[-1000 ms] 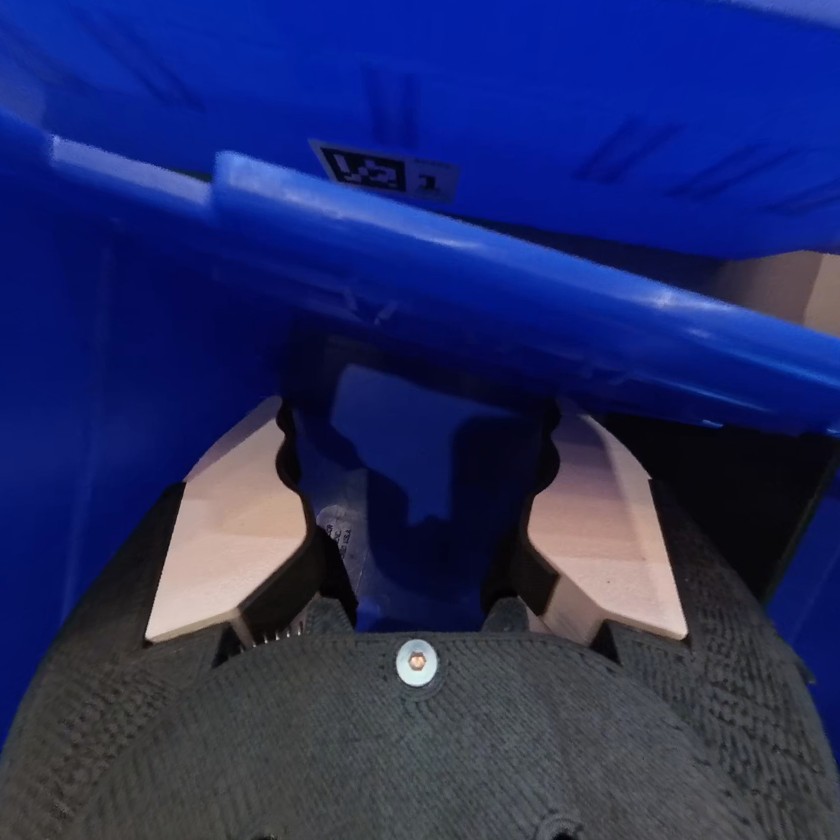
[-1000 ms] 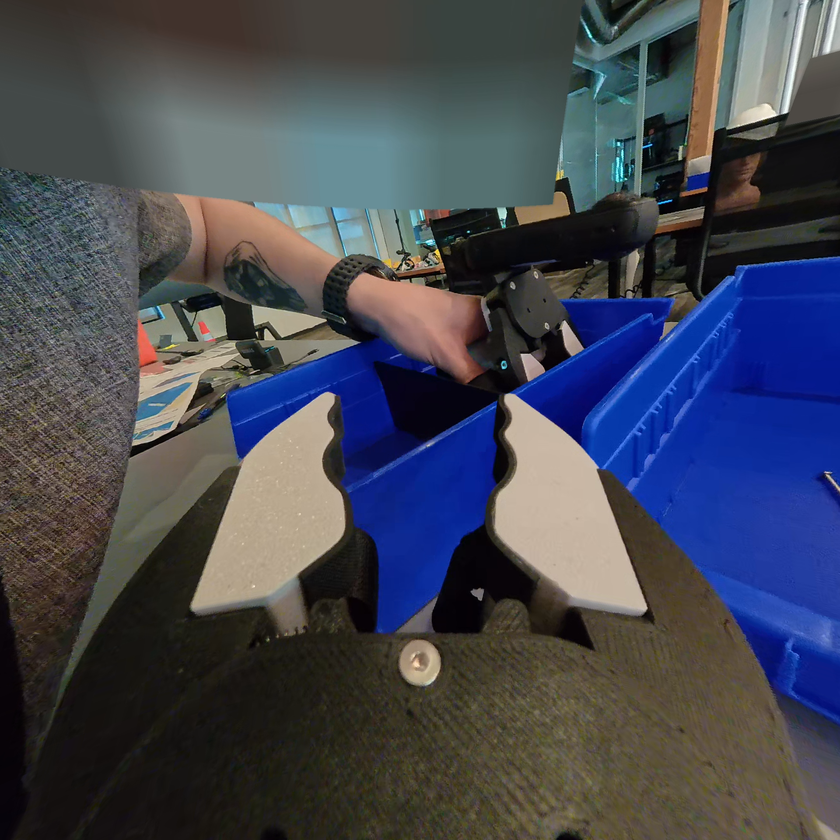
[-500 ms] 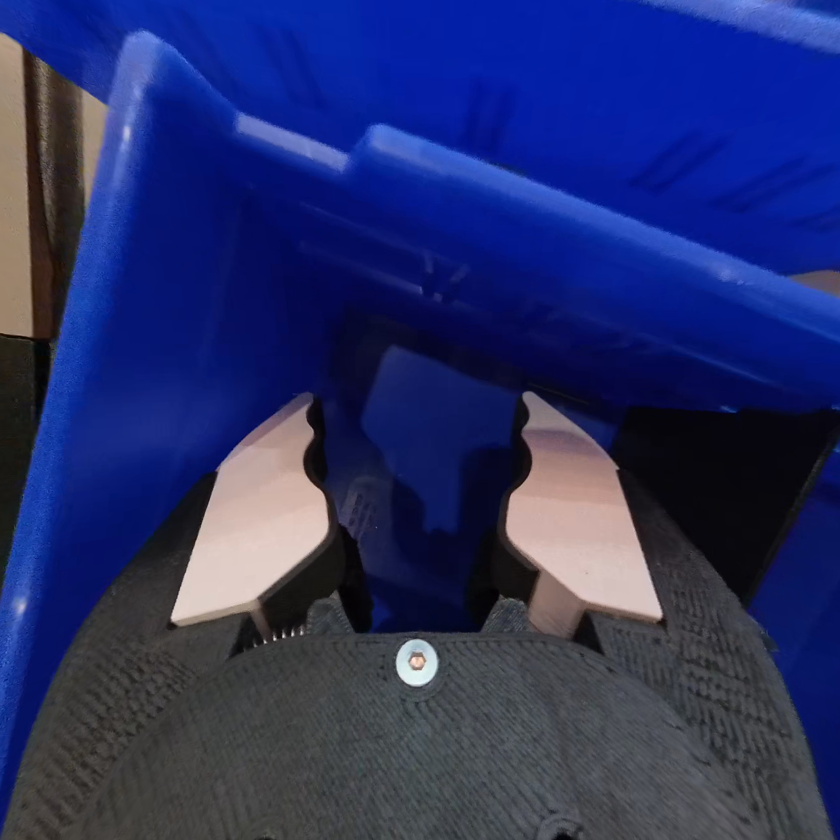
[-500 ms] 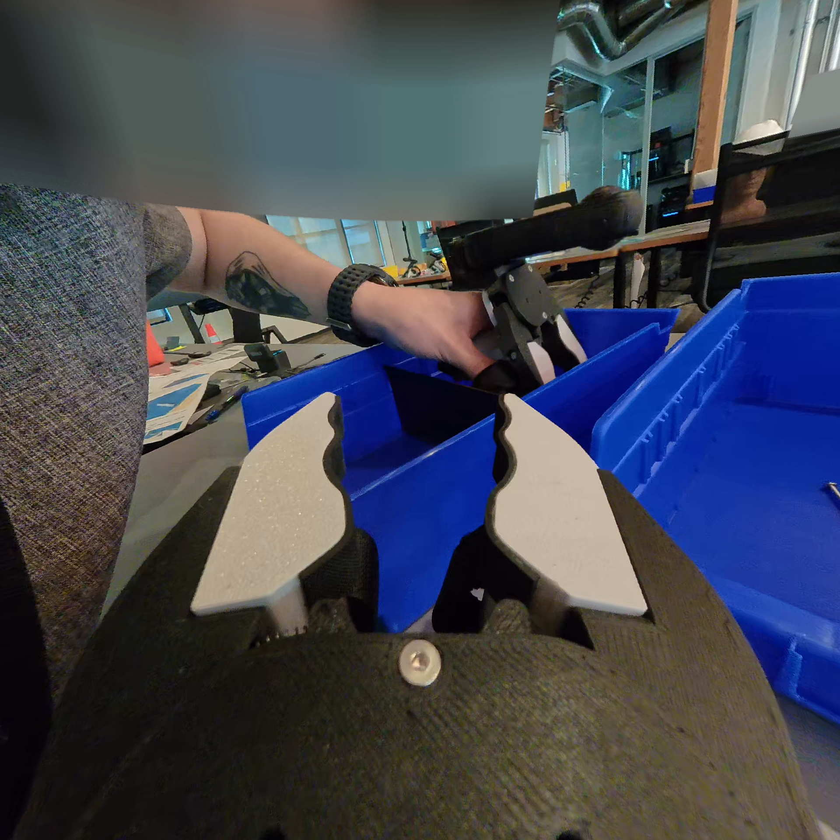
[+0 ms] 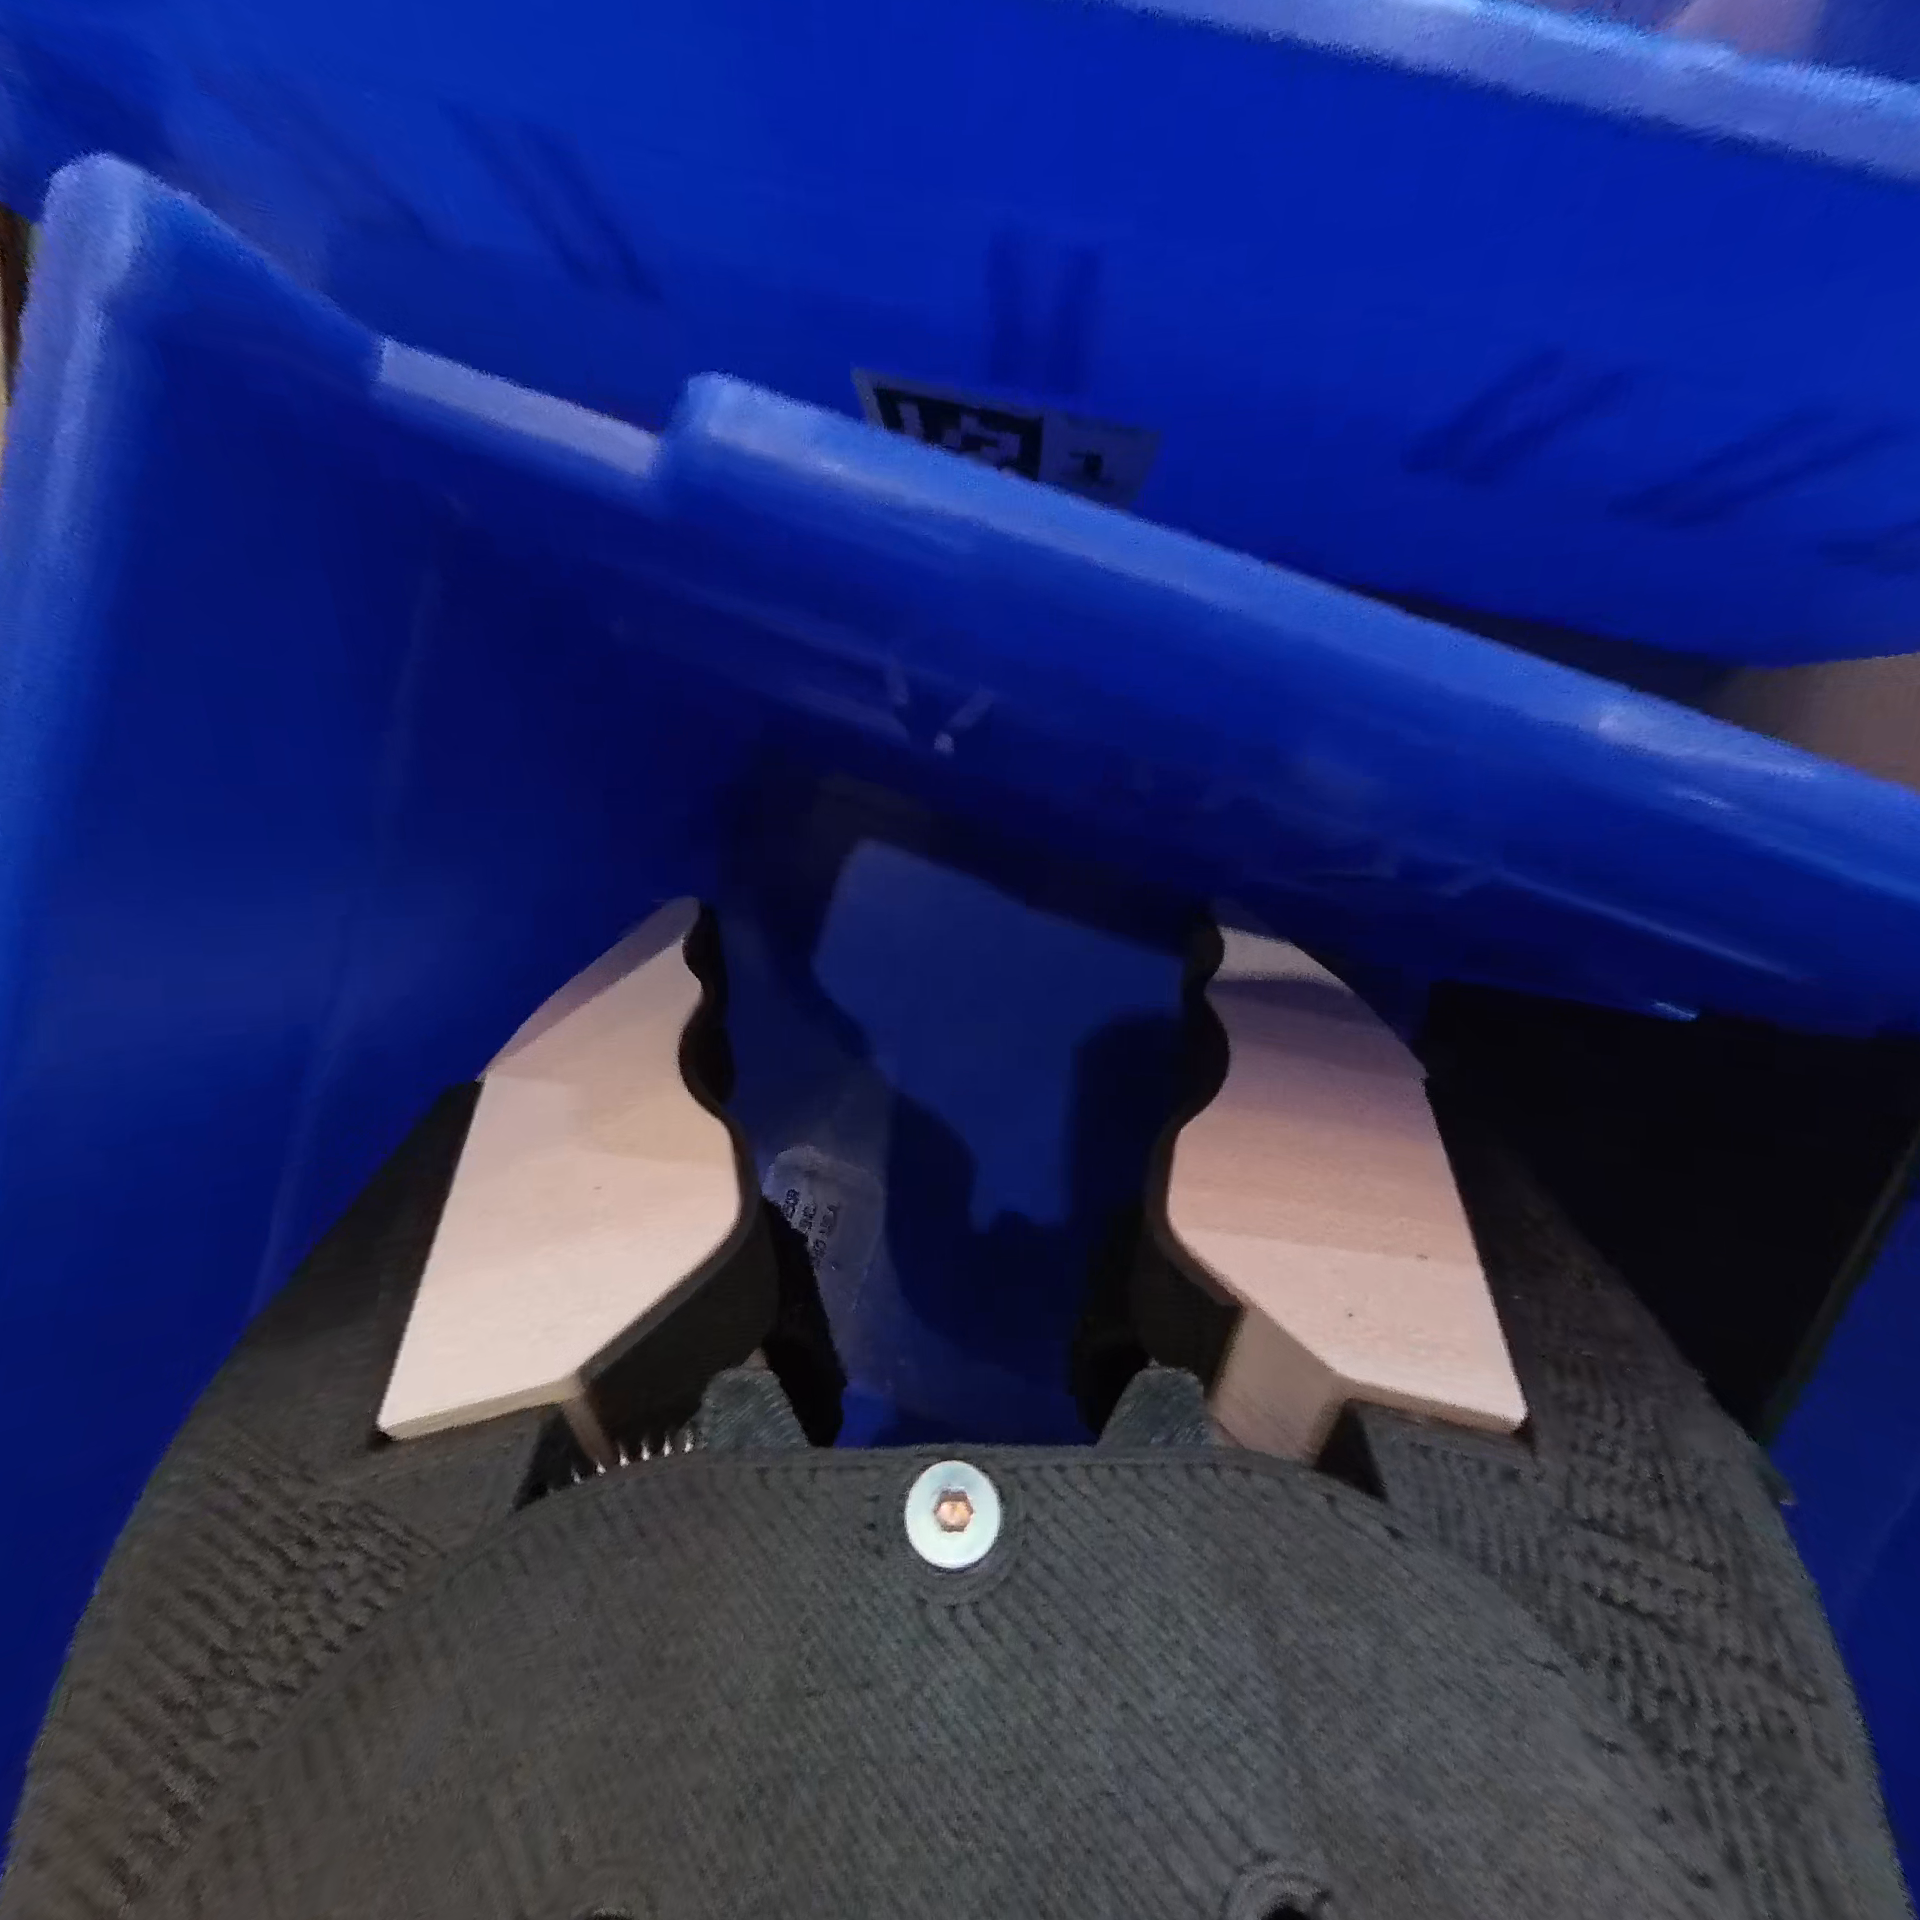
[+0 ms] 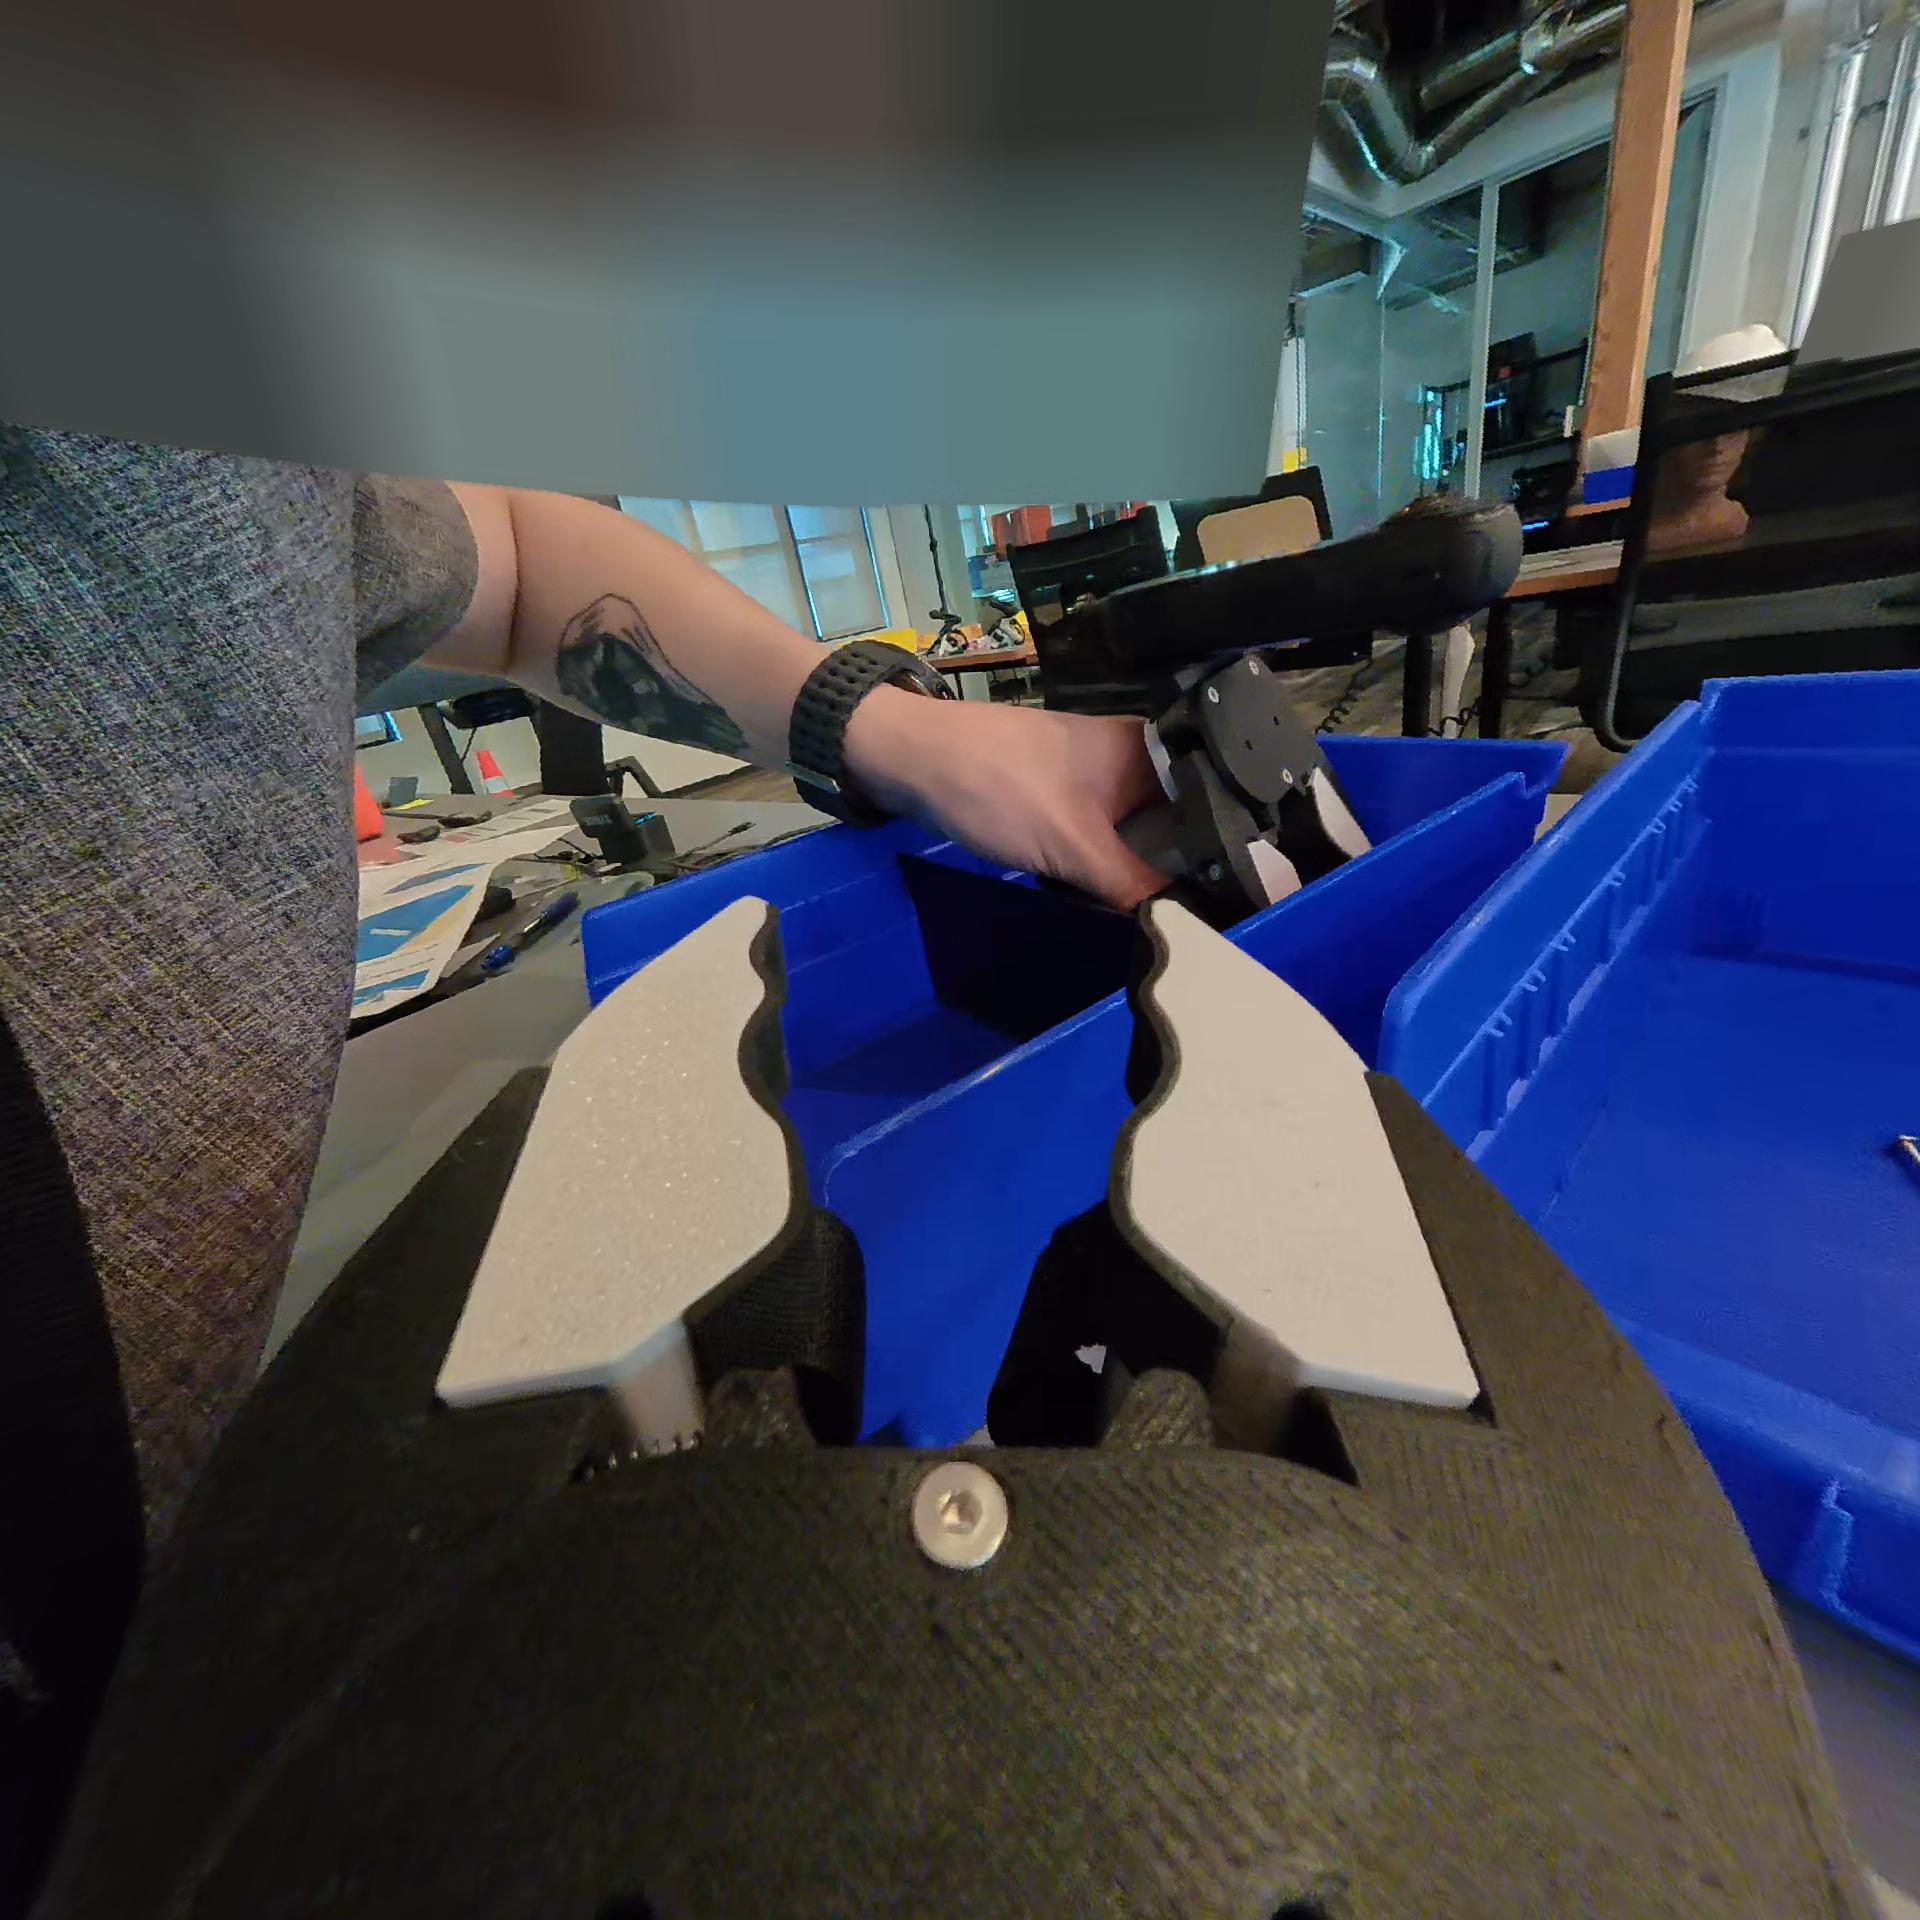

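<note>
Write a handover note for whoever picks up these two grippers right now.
Left gripper: jaws open, gripping nothing, reached down inside the narrow blue bin. What looks like a clear packet with a small label lies between the jaws; I cannot tell whether they touch it.
Right gripper: jaws open and empty, hovering over that bin's near corner.
The wide blue bin stands beside it, with one small metal part on its floor.
Neither gripper holds anything.

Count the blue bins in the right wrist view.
2. One narrow blue bin directly ahead, the left gripper reaching into it; one wide blue bin to its right. Others may be hidden.
</note>
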{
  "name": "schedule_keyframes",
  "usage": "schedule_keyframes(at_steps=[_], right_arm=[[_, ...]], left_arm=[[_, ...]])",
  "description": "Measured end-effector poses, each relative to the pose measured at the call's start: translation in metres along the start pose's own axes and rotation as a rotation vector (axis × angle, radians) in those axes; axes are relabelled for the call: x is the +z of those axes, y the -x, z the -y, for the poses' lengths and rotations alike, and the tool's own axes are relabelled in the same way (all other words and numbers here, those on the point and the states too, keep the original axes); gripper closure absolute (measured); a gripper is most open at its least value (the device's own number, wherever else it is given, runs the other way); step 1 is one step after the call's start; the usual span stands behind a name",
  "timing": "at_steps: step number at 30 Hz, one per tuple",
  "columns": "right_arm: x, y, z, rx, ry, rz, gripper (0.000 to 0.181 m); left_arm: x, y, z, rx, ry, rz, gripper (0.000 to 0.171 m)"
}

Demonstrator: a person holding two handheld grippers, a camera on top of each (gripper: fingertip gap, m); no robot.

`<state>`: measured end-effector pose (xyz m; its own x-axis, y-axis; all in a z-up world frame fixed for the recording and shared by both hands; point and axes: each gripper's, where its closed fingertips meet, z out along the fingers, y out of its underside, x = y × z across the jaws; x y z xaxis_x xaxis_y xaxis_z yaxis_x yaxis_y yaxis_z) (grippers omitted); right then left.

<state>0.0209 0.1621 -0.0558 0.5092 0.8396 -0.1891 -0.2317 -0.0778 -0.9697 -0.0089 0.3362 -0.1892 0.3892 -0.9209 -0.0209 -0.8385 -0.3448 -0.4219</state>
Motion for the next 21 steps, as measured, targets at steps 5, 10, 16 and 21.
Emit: schedule_keyframes(at_steps=[5,10,16,21], right_arm=[[-0.001,0.0,0.001,-0.002,-0.004,0.0,0.117],[-0.001,0.003,0.003,0.003,-0.014,0.011,0.117],[0.001,0.008,0.001,-0.003,-0.006,0.028,0.117],[-0.002,0.006,0.004,-0.006,-0.015,0.013,0.117]], left_arm=[[-0.003,0.005,-0.011,0.036,0.052,0.047,0.086],[-0.021,0.011,-0.009,0.008,0.0,0.078,0.089],[-0.018,0.006,0.013,0.042,-0.066,0.07,0.094],[-0.007,0.003,0.008,0.047,-0.037,0.073,0.092]])
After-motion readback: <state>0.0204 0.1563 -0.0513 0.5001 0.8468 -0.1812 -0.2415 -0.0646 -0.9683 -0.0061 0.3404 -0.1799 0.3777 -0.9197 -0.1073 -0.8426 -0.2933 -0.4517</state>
